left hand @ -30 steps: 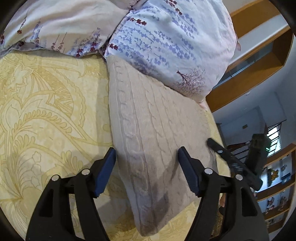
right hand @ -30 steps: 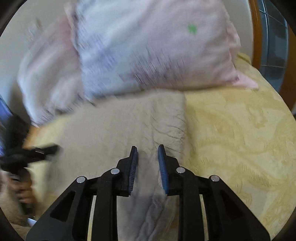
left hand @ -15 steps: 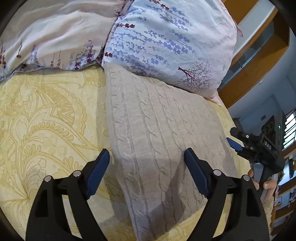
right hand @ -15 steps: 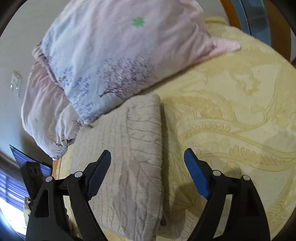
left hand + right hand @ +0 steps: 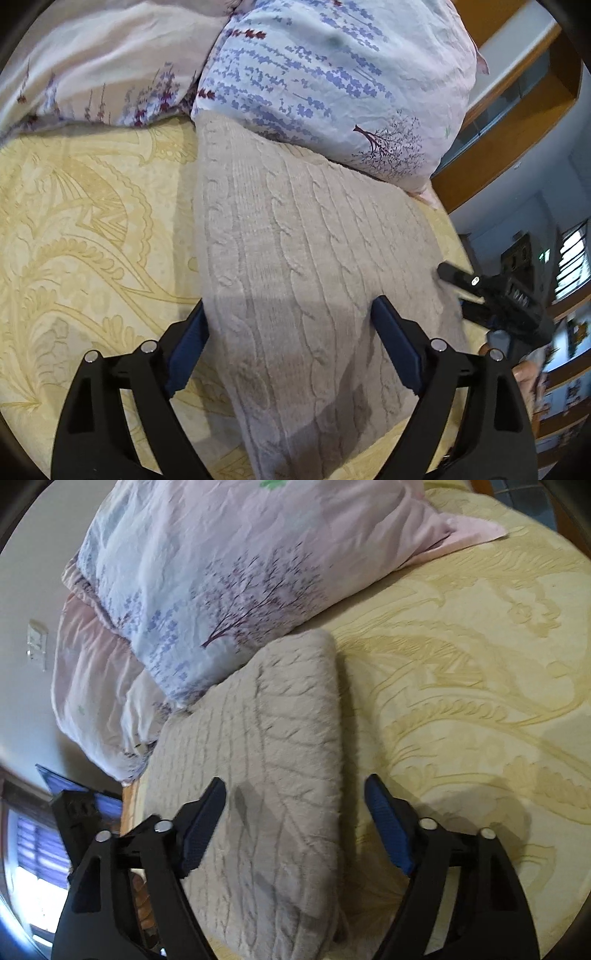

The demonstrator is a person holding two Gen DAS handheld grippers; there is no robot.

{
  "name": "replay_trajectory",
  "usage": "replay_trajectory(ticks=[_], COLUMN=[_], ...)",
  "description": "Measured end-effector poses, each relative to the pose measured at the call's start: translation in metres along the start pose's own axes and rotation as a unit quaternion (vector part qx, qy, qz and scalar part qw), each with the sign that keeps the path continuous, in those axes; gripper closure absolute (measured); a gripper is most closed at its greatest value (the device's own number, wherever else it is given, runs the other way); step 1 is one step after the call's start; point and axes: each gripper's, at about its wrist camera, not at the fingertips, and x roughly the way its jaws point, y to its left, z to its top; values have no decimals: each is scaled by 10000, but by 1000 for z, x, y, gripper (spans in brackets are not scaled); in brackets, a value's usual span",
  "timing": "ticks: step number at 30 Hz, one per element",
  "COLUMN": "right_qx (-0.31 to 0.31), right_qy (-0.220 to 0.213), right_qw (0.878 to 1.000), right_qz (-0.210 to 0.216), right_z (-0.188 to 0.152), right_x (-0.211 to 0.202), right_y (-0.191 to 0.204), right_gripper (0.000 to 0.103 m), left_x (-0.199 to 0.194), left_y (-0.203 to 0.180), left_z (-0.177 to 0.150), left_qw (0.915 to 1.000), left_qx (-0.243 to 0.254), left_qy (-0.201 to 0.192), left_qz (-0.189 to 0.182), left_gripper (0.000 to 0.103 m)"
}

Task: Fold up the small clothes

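2 grippers, the left gripper (image 5: 291, 332) and the right gripper (image 5: 295, 812), hang with jaws wide apart over the folded sweater (image 5: 295, 258) lying on the yellow bedspread (image 5: 92, 221) against the pillow (image 5: 332, 81), so folding looks done and next comes smoothing.

Both views evenly lit, soft daylight, moderately bright. Window (image 5: 22, 878) at lower left of right wrist view blown out to white. Soft gripper shadows fall on the knit sweater (image 5: 295, 280) near the fingers and on the bedspread (image 5: 480, 812). Strong fisheye bending, black vignette at corners. Slight motion blur on the pillows (image 5: 110, 74) at far left; centre mostly sharp.
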Motion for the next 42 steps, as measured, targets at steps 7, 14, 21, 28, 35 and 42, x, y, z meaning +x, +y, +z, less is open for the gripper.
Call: replay_trajectory(ticks=[7, 14, 21, 28, 35, 42], right_qx=[-113, -93, -814, -1826, -1983, -1395], right_qy=[190, 128, -187, -241, 358, 94], right_qw=[9992, 9976, 9951, 9811, 9795, 9898], right_qz=[323, 667, 534, 595, -32, 264], right_z=[-4, -11, -23, -49, -73, -57], right_x=[9, 4, -9, 27, 94, 60], right_y=[5, 6, 61, 133, 148, 125], right_gripper=[43, 69, 73, 74, 60, 55], left_x=[4, -4, -38, -115, -110, -138], left_y=[24, 36, 35, 81, 160, 161], left_z=[5, 3, 0, -11, -29, -35], left_qw=[9950, 9892, 9907, 9910, 9844, 9830], left_qx=[-751, -1033, -713, -691, -1616, -1526], left_qy=[-7, -113, -300, -841, -524, -962], left_qz=[-659, -1034, -1115, -779, -451, -338], left_gripper=[28, 59, 65, 65, 56, 49])
